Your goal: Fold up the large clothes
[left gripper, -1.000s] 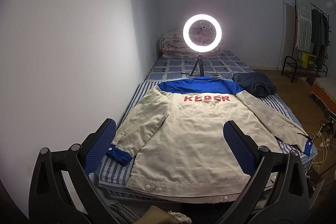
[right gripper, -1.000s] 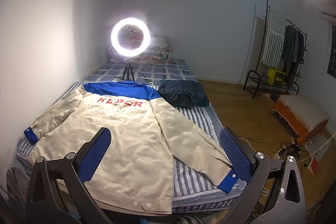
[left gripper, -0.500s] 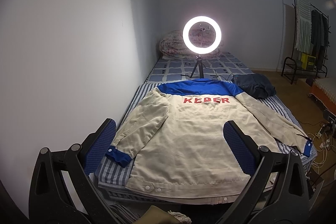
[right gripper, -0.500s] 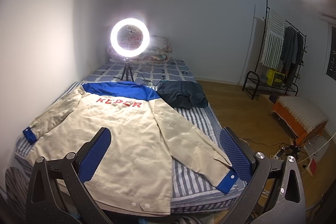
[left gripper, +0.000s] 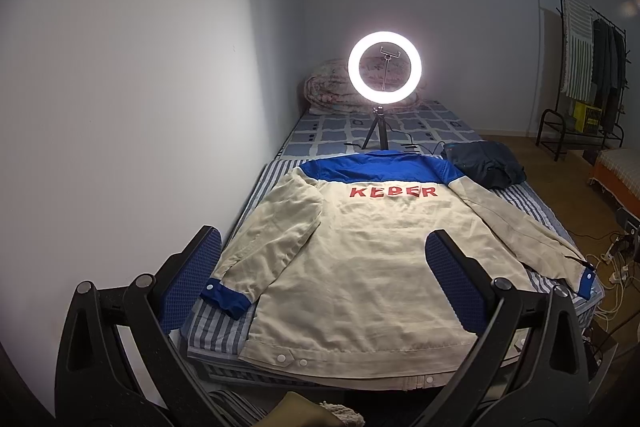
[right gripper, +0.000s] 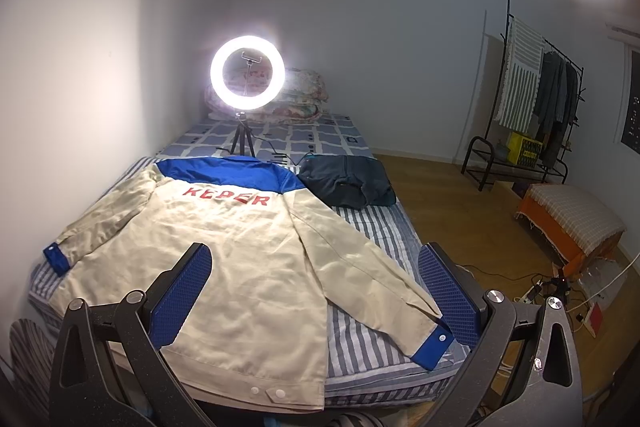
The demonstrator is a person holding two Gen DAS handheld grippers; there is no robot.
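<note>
A cream jacket [left gripper: 360, 259] with a blue yoke, blue cuffs and red lettering lies flat, back up, on the striped bed [left gripper: 224, 323]. Both sleeves are spread outward. It also shows in the right wrist view [right gripper: 224, 251]. My left gripper [left gripper: 324, 279] is open and empty, held above the jacket's hem near the left cuff [left gripper: 226, 297]. My right gripper [right gripper: 316, 291] is open and empty, held above the hem, with the right cuff [right gripper: 432, 347] by its right finger.
A lit ring light [left gripper: 384, 67] on a tripod stands on the bed beyond the collar. A folded dark garment [right gripper: 348, 185] lies at the jacket's right shoulder. A rolled quilt [right gripper: 296, 99] sits at the far end. A clothes rack [right gripper: 532, 107], orange stool [right gripper: 568, 223] and floor cables [right gripper: 560, 291] are at the right.
Both grippers have drifted slightly back from the bed, so the jacket sits a little lower and smaller. The jaws stay open and the jacket has not moved.
</note>
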